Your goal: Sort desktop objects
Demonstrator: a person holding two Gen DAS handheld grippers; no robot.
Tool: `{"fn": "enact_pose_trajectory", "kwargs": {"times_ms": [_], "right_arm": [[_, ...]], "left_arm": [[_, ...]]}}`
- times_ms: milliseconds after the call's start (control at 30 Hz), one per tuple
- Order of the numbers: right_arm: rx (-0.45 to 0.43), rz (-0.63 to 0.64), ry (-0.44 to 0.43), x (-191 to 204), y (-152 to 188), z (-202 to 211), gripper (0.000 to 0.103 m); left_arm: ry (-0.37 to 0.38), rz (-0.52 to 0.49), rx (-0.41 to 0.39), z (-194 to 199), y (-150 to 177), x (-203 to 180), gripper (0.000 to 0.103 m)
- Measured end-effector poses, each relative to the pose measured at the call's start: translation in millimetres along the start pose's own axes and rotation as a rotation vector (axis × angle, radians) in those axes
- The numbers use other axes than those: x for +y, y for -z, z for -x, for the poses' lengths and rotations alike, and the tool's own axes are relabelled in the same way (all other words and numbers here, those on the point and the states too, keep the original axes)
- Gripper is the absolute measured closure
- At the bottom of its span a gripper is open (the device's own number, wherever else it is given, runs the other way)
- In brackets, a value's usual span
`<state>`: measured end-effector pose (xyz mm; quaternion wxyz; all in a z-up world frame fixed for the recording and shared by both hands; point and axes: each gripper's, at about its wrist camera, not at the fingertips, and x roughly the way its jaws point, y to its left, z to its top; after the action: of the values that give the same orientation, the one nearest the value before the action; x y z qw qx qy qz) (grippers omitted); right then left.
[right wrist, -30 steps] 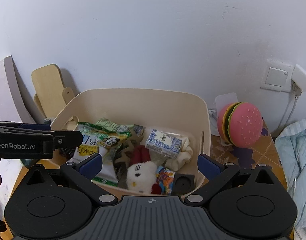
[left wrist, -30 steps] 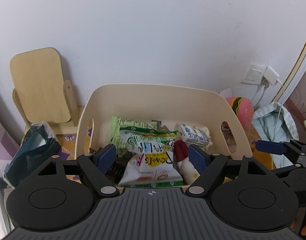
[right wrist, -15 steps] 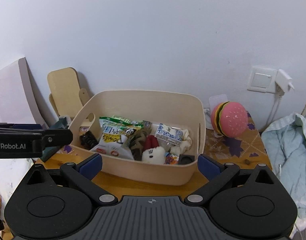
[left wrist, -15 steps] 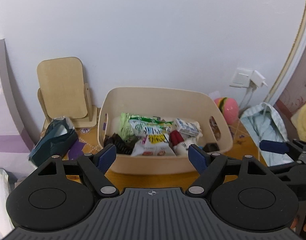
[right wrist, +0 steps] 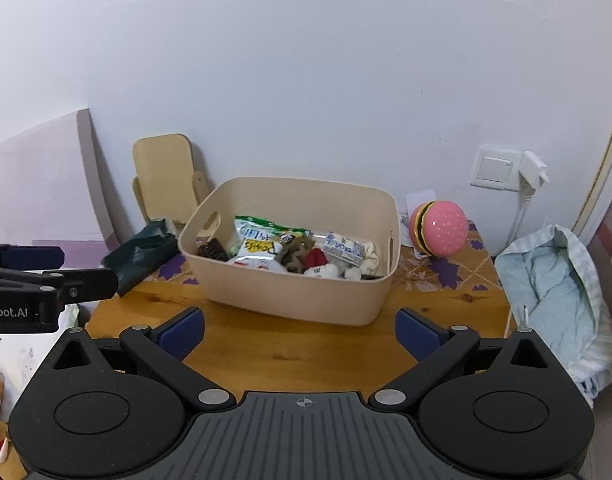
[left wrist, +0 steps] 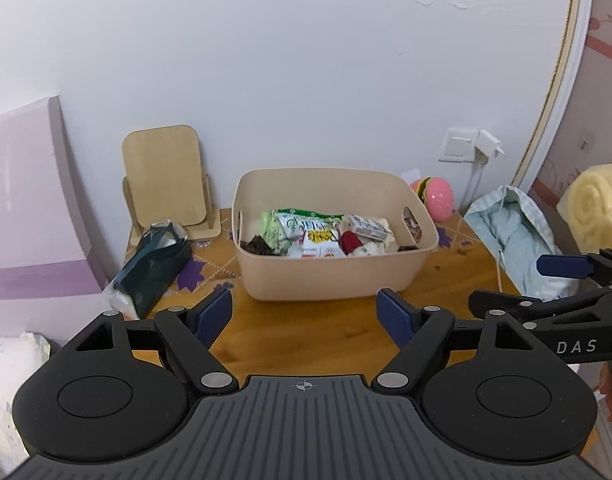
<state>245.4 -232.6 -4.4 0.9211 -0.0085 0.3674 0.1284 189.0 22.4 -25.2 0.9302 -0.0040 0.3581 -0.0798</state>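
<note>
Meanwhile, left hand-held gripper [left wrist: 305,314] and right hand-held gripper [right wrist: 300,332] hover wide apart, empty, before the filled beige bin [left wrist: 330,276] on the counter [left wrist: 306,344].

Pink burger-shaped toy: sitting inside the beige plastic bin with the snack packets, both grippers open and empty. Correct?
Not quite. The pink burger-shaped toy sits outside the beige plastic bin, on the wooden table beside the bin's right end, near the wall; the right wrist view shows it clearly. The rest holds: snack packets lie in the bin, and the left gripper and right gripper are open and empty.
</note>
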Motion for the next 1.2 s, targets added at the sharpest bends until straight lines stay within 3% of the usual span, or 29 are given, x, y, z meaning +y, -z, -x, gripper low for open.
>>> {"fn": "enact_pose_trajectory", "kwargs": {"times_ms": [667,933,1200], "right_arm": [[-0.060,-0.011,-0.016,27.1,57.1,134.8,0.000],[-0.055,-0.031,-0.014,20.9,75.5,165.9,0.000],[-0.054,-0.057,0.007,19.6,93.1,190.6,0.000]], "left_arm": [[0.036,-0.046,-0.051,132.5,59.1,-23.3,0.022],[0.033,-0.077,-0.078,172.6,79.7,-35.6,0.022],[0.059,-0.079,-0.044,194.1,102.4,-40.8,0.022]]}}
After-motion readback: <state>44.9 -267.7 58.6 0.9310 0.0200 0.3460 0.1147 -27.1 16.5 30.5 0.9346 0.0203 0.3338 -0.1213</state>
